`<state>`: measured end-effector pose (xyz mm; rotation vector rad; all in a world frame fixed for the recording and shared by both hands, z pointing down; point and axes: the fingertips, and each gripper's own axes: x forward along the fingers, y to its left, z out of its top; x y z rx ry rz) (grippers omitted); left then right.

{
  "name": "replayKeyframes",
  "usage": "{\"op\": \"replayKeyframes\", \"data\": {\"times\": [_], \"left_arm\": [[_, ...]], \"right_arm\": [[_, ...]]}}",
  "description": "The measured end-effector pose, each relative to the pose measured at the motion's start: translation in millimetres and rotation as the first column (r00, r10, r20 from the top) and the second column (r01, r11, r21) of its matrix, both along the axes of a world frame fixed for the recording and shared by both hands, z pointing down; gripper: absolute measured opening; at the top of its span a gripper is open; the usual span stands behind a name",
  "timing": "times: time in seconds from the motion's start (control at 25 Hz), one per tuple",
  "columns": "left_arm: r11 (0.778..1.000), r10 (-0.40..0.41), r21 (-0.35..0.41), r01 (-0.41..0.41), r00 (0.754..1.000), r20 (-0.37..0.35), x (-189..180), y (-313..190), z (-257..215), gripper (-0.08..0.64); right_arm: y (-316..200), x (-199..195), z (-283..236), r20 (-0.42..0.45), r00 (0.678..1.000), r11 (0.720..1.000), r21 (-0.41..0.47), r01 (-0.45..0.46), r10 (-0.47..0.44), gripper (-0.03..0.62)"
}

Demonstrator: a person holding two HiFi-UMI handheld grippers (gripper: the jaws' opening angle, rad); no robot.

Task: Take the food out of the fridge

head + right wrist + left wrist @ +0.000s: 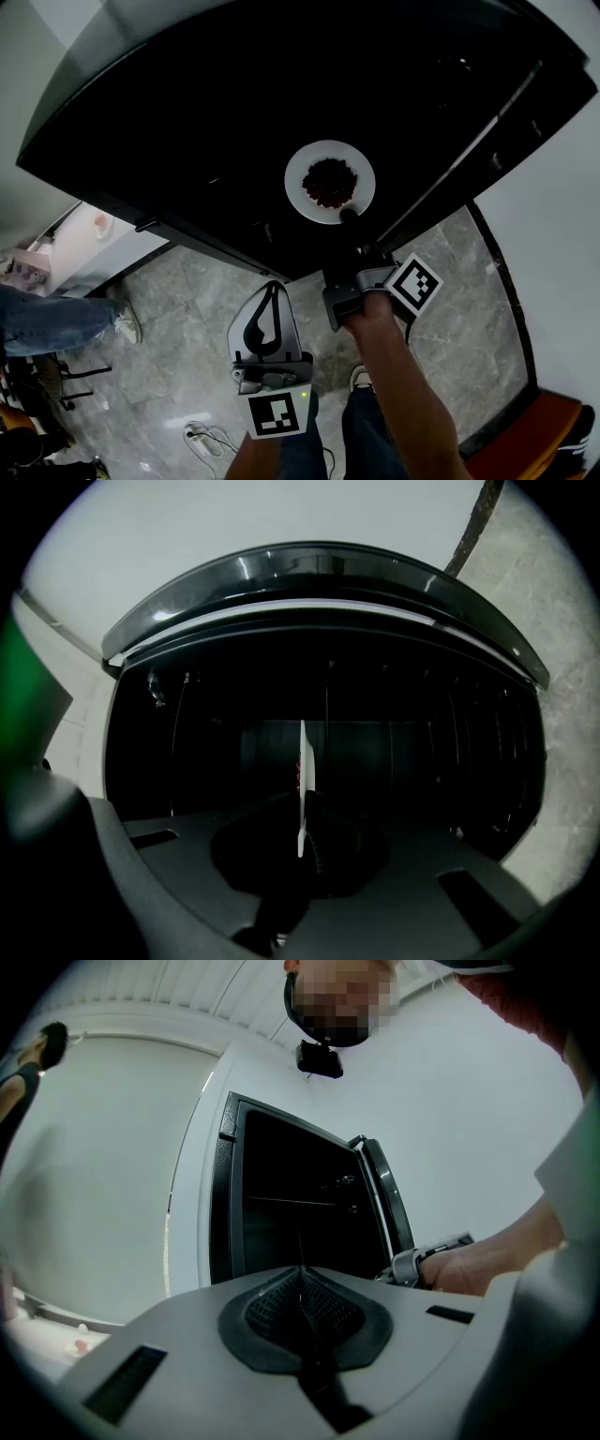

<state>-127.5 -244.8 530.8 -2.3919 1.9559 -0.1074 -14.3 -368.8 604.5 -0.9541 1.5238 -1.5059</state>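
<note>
Round white plate (302, 180), smooth and thin-rimmed, carrying a mound of dark, lumpy food (329, 182), lies level before the black fridge (187, 131) cavity. The right gripper (349, 217), forearm extended forward, has its fingers clenched on the plate's near rim. The left gripper (272, 291) is held low and nearer over the grey veined floor (178, 309), its ribbed fingers (281, 1302) pressed together on nothing.

The grey marbled tile floor (187, 300) carries a white power strip with cords (199, 433), a bystander's sneaker (127, 324) and the wearer's own shoe (360, 377). Inside the open fridge (234, 752) the shelves show only as thin dark bars. I cannot tell whether the white plate (329, 182) rests on one.
</note>
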Motion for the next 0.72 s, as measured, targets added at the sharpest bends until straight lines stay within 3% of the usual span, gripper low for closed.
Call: {"op": "replayKeyframes", "data": {"times": [0.72], "left_arm": [[1.000, -0.006, -0.004, 0.006, 1.000, 0.004, 6, 0, 3, 0.015]], "right_arm": [[81, 34, 2, 0.004, 1.000, 0.998, -0.061, -0.028, 0.028, 0.030]]}}
